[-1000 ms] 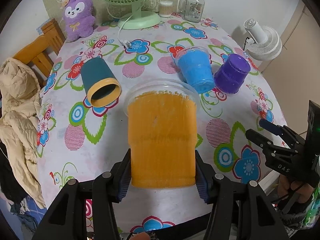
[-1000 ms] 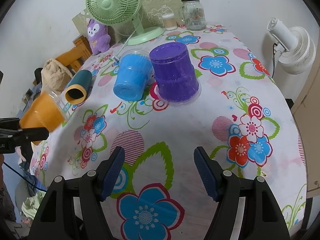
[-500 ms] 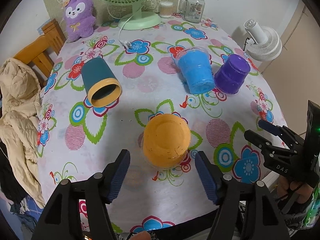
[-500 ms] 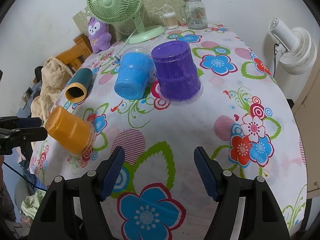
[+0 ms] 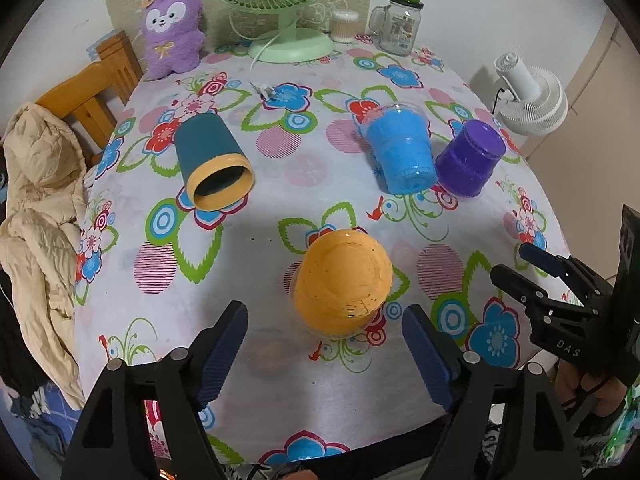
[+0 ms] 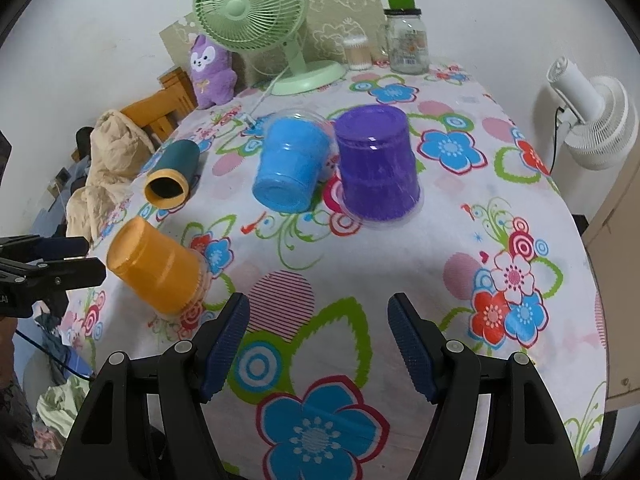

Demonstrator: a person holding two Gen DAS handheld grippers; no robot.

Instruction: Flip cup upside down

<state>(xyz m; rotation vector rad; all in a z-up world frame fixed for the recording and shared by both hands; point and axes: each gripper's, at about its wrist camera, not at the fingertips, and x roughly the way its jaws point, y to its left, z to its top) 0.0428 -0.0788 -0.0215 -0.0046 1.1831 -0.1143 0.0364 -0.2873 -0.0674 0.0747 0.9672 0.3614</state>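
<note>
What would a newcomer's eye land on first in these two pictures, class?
Probably the orange cup, upside down on the flowered tablecloth just ahead of the open left gripper. Behind it, the blue cup and purple cup are close together, and the teal cup lies on its side.

White letters "DAS" stand on the black body of the right tongs. The glass jar carries a printed label, too small to read.
</note>
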